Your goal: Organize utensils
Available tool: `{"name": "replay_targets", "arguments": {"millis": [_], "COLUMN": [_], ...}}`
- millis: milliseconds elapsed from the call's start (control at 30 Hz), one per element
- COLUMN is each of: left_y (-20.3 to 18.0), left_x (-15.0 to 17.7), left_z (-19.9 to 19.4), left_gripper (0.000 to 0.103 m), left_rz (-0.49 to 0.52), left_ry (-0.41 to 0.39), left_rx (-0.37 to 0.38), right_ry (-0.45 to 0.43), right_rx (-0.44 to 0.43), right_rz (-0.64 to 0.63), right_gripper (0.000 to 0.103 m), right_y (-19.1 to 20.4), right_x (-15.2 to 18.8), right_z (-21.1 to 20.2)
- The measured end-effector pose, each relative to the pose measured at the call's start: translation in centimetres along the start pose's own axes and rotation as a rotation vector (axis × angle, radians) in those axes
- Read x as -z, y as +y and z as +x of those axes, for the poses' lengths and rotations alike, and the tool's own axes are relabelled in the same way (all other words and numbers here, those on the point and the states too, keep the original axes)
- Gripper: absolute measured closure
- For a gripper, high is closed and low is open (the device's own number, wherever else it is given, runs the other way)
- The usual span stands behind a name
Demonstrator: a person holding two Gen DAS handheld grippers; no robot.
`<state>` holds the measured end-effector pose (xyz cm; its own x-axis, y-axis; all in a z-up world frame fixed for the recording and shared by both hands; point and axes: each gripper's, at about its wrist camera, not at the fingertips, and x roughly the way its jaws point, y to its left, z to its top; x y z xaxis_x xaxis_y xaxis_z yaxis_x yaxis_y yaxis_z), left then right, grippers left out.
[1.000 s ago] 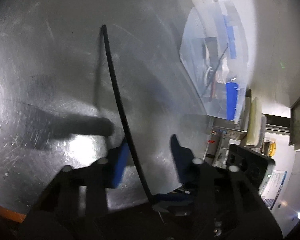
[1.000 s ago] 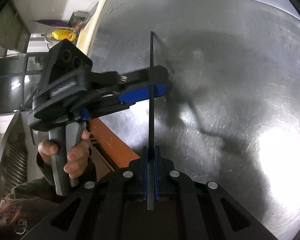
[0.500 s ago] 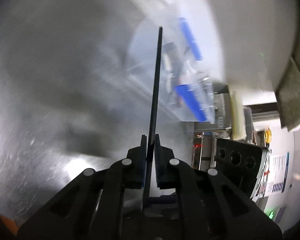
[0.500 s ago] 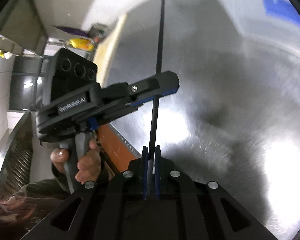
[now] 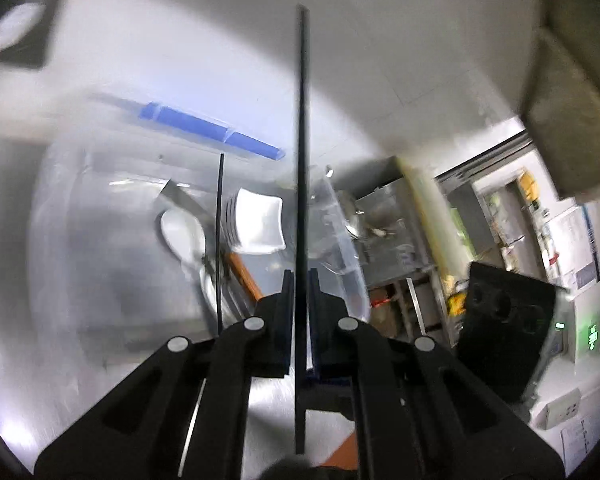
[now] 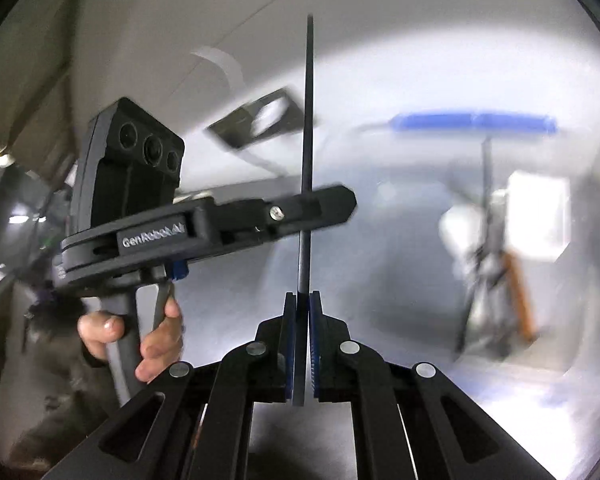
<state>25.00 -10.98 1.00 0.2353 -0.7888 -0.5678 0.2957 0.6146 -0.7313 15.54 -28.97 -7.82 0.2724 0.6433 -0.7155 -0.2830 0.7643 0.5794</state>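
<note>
- Chopsticks, two black ones: one chopstick (image 5: 302, 152) is pinched in the left gripper (image 5: 299, 280); the other chopstick (image 6: 309, 128) is pinched in the right gripper (image 6: 303, 300). Each sticks out forward along the fingers.
- Both sets of jaws are closed tight on a stick near its back end, leaving most of the length free ahead. That seems a sensible hold for lowering a tip into a container.
- In the right wrist view, the left gripper crosses the frame and its fingers clamp the same stick partway up. So one chopstick looks shared between both grippers, or the two sticks overlap; blur leaves this unsettled.
- A hand (image 6: 140, 340) grips the left tool's handle.
- Ahead sits a clear bin (image 5: 340, 232) with blue latches (image 5: 212, 126), on a steel counter (image 5: 80, 280).
- Inside it: a white spoon (image 5: 182, 236), stacked white square dishes (image 5: 260, 220), something with an orange-brown handle (image 5: 244, 276), and another thin black stick (image 5: 220, 216) standing upright.
- Judgement: the grippers are aimed at the bin, so the held chopsticks are likely meant to join the utensils already there.
- Risk: thin sticks could swivel in the pads or catch the bin rim.
</note>
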Motion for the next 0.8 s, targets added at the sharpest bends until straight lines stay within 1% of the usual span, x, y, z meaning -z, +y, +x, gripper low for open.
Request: {"name": "replay_targets", "arguments": {"millis": [33, 67, 133, 167, 233, 300, 367, 567, 667, 767, 800], "left_y": [0.6, 1.2, 3.4, 4.9, 6.7, 8.2, 9.0, 8.2, 8.4, 8.9, 8.8], "left_x": [-1.5, -2.2, -3.0, -3.1, -3.0, -2.4, -2.0, -1.7, -1.6, -1.8, -1.8], "left_z": [2.2, 3.5, 6.8, 8.8, 11.3, 13.2, 14.2, 14.9, 15.0, 14.5, 14.4], "left_gripper": [0.097, 0.097, 0.097, 0.097, 0.097, 0.097, 0.097, 0.097, 0.097, 0.097, 0.097], "left_rz": [-0.008, -0.011, -0.052, -0.08, -0.113, -0.138, -0.16, -0.103, -0.102, -0.104, -0.102], "left_ry": [0.03, 0.06, 0.131, 0.183, 0.244, 0.294, 0.335, 0.367, 0.383, 0.381, 0.379], "left_rx": [-0.032, -0.052, -0.093, -0.111, -0.142, -0.187, -0.193, -0.246, -0.27, -0.281, -0.285], "right_ry": [0.001, 0.014, 0.058, 0.088, 0.129, 0.161, 0.175, 0.18, 0.189, 0.193, 0.194], "right_rx": [0.01, 0.034, 0.06, 0.071, 0.086, 0.081, 0.12, 0.192, 0.202, 0.218, 0.219], "right_rz": [0.019, 0.051, 0.102, 0.128, 0.153, 0.166, 0.144, 0.109, 0.116, 0.114, 0.114], "right_gripper": [0.095, 0.095, 0.095, 0.095, 0.097, 0.097, 0.097, 0.097, 0.097, 0.097, 0.097], "right_y": [-1.2, -3.1, -6.2, -7.7, -9.3, -10.4, -10.6, -10.8, -11.1, -11.3, -10.7], "right_x": [-1.0, -1.9, -2.4, -2.6, -2.2, -1.8, -1.5, -1.3, -1.0, -0.8, -1.3], "right_z": [0.6, 1.4, 3.4, 4.7, 6.6, 7.9, 8.6, 9.3, 9.6, 9.7, 9.3]}}
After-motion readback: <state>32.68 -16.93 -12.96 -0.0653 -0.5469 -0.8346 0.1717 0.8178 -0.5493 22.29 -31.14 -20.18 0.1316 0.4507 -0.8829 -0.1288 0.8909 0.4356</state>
